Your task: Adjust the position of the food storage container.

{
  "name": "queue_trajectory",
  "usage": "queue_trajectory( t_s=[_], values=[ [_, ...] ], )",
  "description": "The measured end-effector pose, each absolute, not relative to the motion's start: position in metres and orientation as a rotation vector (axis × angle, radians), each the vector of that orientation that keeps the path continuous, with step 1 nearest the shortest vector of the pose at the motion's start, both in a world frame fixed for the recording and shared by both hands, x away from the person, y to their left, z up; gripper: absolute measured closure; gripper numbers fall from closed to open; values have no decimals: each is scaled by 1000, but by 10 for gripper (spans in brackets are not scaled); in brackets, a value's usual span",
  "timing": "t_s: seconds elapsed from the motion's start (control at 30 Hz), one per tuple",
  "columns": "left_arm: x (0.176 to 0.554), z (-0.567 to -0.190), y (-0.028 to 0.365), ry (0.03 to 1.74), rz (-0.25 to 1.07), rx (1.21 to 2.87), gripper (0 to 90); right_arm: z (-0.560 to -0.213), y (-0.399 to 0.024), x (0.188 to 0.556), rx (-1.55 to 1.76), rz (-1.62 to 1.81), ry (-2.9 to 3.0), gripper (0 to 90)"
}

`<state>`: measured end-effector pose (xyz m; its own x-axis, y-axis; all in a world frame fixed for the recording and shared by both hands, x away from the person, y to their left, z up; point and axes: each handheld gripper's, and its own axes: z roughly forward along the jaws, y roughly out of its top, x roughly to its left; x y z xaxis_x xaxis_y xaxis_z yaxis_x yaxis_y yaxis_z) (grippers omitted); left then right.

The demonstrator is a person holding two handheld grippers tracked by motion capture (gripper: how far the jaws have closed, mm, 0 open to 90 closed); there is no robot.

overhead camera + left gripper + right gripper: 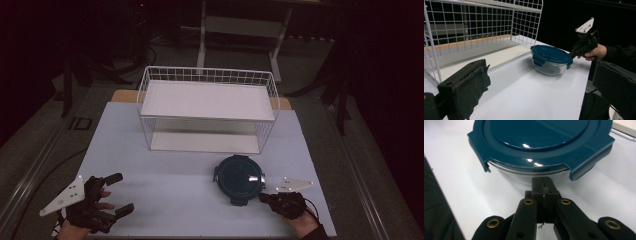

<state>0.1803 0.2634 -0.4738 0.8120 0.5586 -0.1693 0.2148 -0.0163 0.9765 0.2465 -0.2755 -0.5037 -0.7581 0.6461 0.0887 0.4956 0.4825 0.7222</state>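
On the white desk point(165, 175), in front of the wire rack point(207, 107), sits a glass bowl point(239, 177) with a blue lid. Right gripper point(264, 197), fingers closed together on nothing, points at its rim. Left gripper point(120, 194) waits far off, fingers wide apart.

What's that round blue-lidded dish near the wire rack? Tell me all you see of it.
The food container is a round clear bowl, glass by its look, under a glossy teal lid with clip flaps folded down around the rim. It stands upright and closed on the white table, in front of the wire rack. The shut right tool has its tips at the bowl's wall; whether they touch is unclear.
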Motion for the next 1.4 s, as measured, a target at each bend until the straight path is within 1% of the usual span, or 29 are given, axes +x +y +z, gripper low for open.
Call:
queue_trajectory(
  t_s=[0.33, 0.5, 0.7, 0.83, 1.17, 1.4],
  values=[
    [179, -473, 264, 622, 310, 1595, 4, -501, -299, 258, 1094, 1120, 2434, 900],
    [179, -473, 263, 622, 308, 1596, 3, -497, -295, 269, 1108, 1170, 2381, 900],
    [180, -474, 262, 622, 303, 1598, 3, -497, -291, 273, 1109, 1185, 2384, 900],
    [180, -474, 261, 624, 299, 1602, 4, -496, -283, 277, 1093, 1183, 2400, 900],
    [181, -474, 261, 624, 294, 1604, 3, -496, -246, 290, 1009, 1181, 2450, 900],
    [181, -475, 261, 622, 293, 1608, 3, -497, -235, 296, 999, 1203, 2471, 900]
  ],
)
